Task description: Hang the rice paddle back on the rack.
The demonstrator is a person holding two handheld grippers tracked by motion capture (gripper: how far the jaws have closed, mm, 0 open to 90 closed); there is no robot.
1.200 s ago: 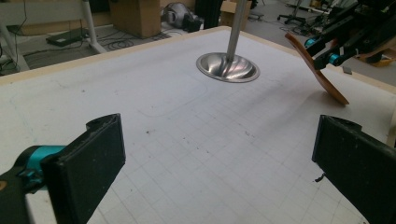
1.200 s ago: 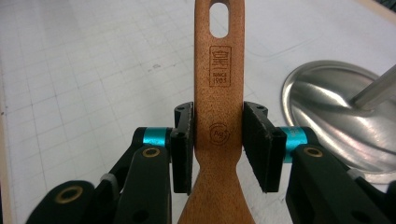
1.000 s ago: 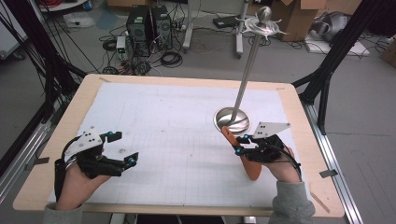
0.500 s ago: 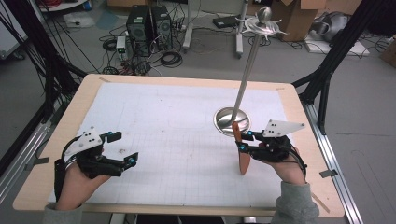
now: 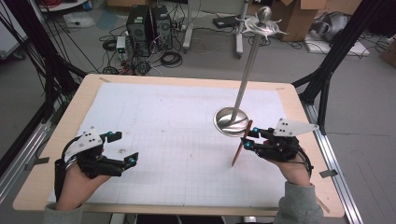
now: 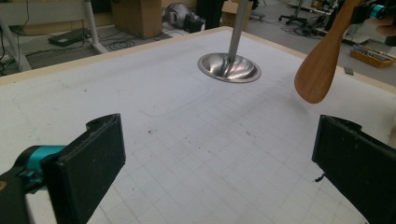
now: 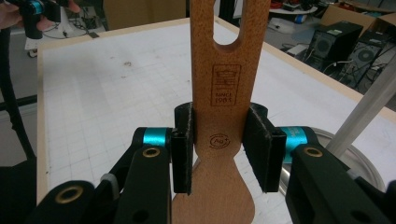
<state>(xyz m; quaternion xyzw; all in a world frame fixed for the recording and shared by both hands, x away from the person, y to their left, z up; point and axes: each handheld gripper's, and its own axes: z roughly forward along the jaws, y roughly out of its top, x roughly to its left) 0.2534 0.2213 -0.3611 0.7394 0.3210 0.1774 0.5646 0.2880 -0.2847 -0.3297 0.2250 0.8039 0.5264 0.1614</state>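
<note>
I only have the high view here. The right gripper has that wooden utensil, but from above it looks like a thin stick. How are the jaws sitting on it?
Observer: In the right gripper view, the right gripper has both pads clamped on the wooden spatula across its flat handle, near a stamped logo.
Operator: Is the handle plain?
Observer: No, a long slot is cut into the handle beyond the jaws.
Operator: Which end hangs down?
Observer: The left gripper view shows the rounded blade lowest, just off the white mat, beside the metal stand base.
Operator: And the left gripper?
Observer: The left gripper has its jaws wide apart, nothing between them.
</note>
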